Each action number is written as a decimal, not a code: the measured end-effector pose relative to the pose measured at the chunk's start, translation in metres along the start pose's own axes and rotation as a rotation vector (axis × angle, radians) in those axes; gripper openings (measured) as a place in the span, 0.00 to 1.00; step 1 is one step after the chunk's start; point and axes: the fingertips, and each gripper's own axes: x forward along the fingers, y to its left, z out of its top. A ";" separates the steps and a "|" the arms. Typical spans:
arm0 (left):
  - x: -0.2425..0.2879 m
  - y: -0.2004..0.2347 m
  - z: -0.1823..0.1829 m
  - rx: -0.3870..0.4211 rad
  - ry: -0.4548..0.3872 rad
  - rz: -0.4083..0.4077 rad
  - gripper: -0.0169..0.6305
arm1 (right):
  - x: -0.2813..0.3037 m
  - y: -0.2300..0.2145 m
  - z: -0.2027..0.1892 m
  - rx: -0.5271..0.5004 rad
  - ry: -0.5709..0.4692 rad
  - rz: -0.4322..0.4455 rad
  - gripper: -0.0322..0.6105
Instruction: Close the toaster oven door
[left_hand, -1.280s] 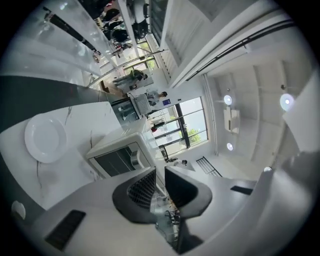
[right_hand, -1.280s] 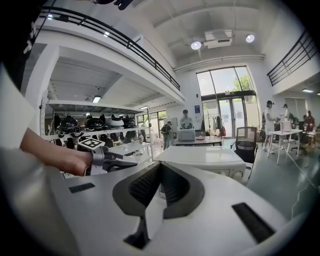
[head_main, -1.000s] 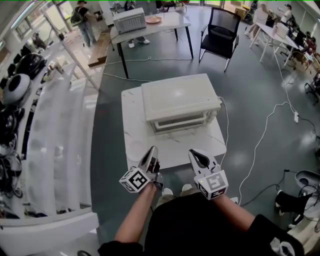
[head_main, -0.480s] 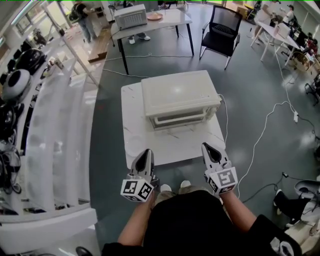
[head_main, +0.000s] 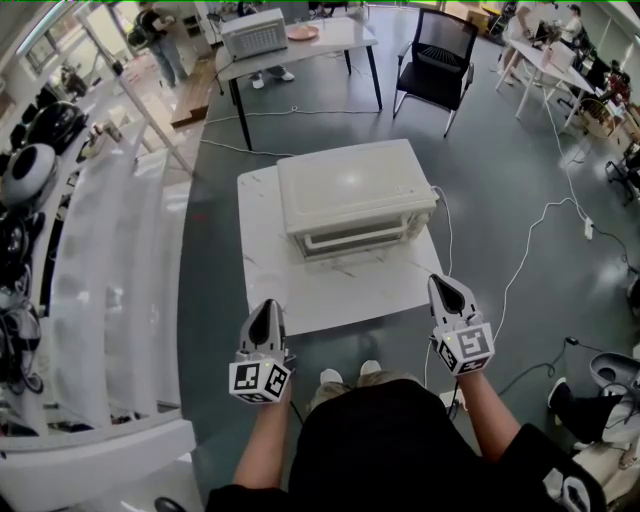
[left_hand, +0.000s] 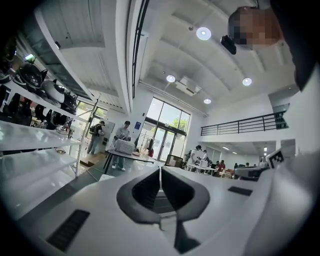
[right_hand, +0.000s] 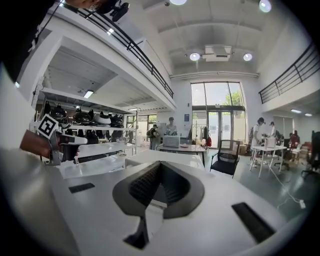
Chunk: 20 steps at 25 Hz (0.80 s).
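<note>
Left gripper (head_main: 266, 310) and right gripper (head_main: 441, 284) hover at the counter's (head_main: 330, 295) near edge, fingers (left_hand: 142, 192) pressed together on nothing. Beyond them the toaster oven (head_main: 355, 190) sits mid-counter, its door (head_main: 355, 240) seemingly shut. If it is unlatched, a hard push could slide the oven backward. No writing is readable, only square patterns on the marker cubes (head_main: 258, 382).

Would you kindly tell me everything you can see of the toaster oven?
The toaster oven is a cream, boxy, glossy-topped appliance standing upright toward the back of the low white table. Its front door faces the person and looks shut. A cable leaves its right side. Only the table touches it.
</note>
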 end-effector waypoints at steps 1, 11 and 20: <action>0.000 -0.001 -0.002 -0.004 0.004 -0.004 0.07 | 0.000 0.001 0.001 -0.025 -0.003 -0.001 0.08; 0.014 -0.012 -0.008 -0.009 0.035 -0.017 0.07 | 0.006 0.003 0.000 0.001 -0.004 -0.003 0.08; 0.018 -0.017 -0.014 0.001 0.038 -0.032 0.07 | 0.002 0.008 -0.006 0.001 0.012 0.003 0.08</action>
